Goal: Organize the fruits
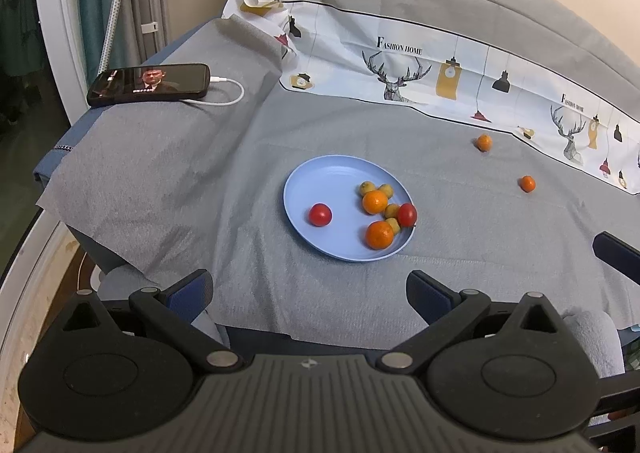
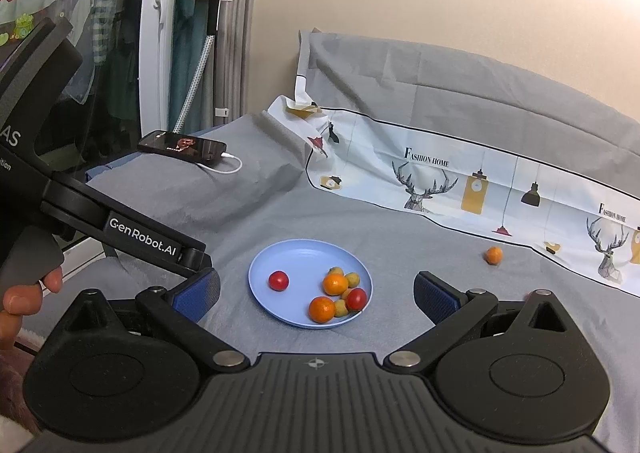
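Observation:
A light blue plate point(image 1: 320, 181) lies on the grey cloth and holds two oranges point(image 1: 375, 202), two red tomatoes point(image 1: 320, 214) and several small yellow fruits point(image 1: 367, 188). Two small oranges lie loose on the cloth to the right, one farther back point(image 1: 484, 142) and one nearer point(image 1: 527, 184). My left gripper point(image 1: 308, 293) is open and empty, just short of the plate. In the right wrist view, my right gripper point(image 2: 316, 295) is open and empty over the plate's point(image 2: 296, 253) near side. One loose orange point(image 2: 494, 255) shows there.
A phone point(image 1: 150, 84) with a white cable lies on a raised grey cushion at the left. A white deer-print cloth point(image 1: 400, 65) runs along the back. The left gripper's body point(image 2: 120, 229) shows at the left of the right wrist view.

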Demonstrator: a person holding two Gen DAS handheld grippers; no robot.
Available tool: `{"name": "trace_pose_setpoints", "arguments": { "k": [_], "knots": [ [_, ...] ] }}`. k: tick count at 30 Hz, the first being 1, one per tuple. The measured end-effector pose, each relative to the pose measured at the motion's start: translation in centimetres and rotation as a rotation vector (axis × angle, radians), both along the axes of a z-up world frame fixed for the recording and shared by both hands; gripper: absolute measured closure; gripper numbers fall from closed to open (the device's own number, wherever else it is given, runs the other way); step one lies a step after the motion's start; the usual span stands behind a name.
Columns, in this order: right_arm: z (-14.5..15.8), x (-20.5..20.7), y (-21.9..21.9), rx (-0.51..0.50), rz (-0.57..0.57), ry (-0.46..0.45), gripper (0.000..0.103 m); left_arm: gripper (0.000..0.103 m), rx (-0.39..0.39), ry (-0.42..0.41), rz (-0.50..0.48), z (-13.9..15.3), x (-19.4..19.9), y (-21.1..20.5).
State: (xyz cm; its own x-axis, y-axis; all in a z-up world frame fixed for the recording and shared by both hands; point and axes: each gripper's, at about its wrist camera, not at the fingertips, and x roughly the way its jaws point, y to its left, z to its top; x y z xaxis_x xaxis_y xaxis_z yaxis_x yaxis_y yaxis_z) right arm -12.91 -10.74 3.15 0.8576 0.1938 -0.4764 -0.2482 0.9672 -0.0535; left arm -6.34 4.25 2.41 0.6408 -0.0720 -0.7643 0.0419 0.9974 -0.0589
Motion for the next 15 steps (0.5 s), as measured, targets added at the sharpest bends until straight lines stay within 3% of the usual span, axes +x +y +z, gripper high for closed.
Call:
{"name": "trace_pose_setpoints", "arguments": {
  "k": [15],
  "knots": [
    [-0.41,0.3,-0.02,-0.001,0.005,0.022,0.001,0.0,-0.002,0.018,-0.001,-0.6,0.4,0.07]
  ]
}}
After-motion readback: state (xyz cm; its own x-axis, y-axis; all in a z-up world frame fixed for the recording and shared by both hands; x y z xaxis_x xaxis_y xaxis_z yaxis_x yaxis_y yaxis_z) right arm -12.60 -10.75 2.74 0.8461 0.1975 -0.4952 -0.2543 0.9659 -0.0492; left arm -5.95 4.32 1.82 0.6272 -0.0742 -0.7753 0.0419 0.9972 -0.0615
